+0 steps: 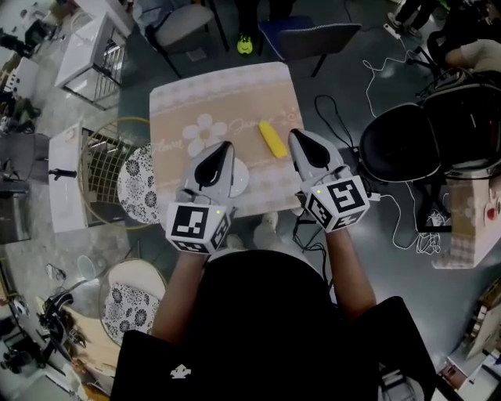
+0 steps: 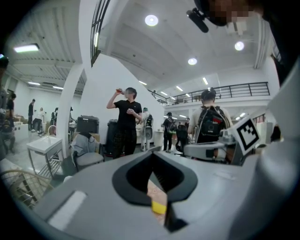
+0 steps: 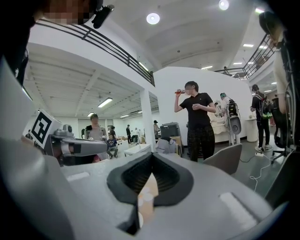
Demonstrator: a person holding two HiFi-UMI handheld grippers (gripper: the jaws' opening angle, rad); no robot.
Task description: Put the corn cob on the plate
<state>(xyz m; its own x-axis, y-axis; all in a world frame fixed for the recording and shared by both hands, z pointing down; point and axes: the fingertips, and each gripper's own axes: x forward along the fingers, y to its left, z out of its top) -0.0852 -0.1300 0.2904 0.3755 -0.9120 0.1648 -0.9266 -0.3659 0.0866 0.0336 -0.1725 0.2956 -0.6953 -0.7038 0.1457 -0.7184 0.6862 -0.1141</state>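
A yellow corn cob (image 1: 272,139) lies on the small table (image 1: 180,106) with the flowered beige cloth, right of the middle. A white plate (image 1: 241,178) sits near the table's front edge, partly hidden under my left gripper (image 1: 227,146). That gripper is shut and empty, its tips left of the cob and apart from it. My right gripper (image 1: 295,135) is also shut and empty, just right of the cob's near end. In the left gripper view a strip of the corn cob (image 2: 158,206) shows through the gap behind the left gripper (image 2: 152,154). The right gripper (image 3: 151,157) shows only cloth there.
Two chairs (image 1: 184,23) stand beyond the table's far edge. A patterned stool (image 1: 139,184) and a wire basket (image 1: 102,168) are at the left. A black round seat (image 1: 399,141) and cables (image 1: 337,117) lie on the floor at the right. People stand in the hall.
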